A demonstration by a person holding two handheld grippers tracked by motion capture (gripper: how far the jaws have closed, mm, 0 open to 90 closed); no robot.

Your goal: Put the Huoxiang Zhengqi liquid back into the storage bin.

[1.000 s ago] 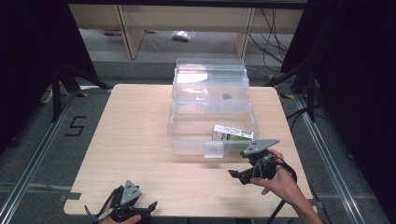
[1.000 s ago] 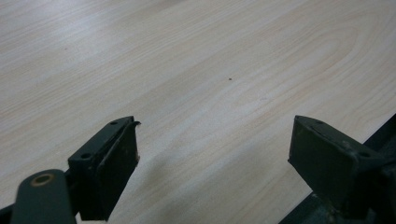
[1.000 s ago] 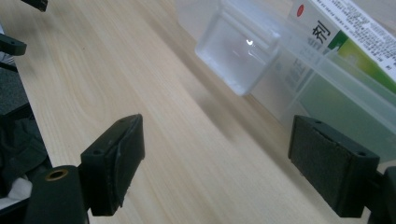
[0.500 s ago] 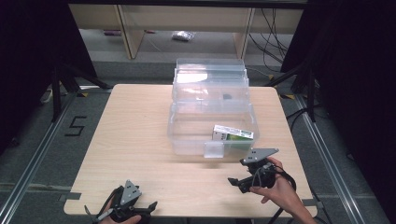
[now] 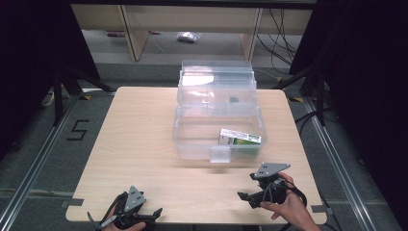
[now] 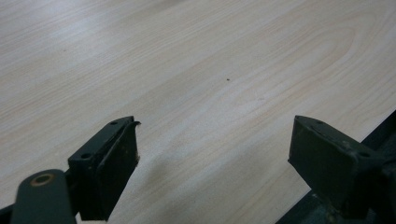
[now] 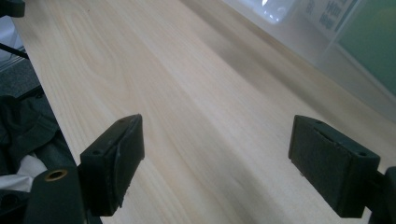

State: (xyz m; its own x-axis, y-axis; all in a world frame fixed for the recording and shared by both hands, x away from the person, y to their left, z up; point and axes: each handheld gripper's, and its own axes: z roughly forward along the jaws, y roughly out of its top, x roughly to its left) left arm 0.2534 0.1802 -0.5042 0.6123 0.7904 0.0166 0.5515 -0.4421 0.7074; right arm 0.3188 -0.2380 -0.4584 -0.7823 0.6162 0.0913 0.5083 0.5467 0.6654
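A clear plastic bin is seen at the middle of the wooden table, with a green-and-white carton lying in its near right corner and a second clear container set directly behind it. The right gripper, held at the near right edge, is observed with jaws spread wide over bare tabletop, the bin's wall and the carton being noted near its far right. The left gripper is recorded at the near left edge, well apart from the bin, jaws likewise spread and nothing held between them.
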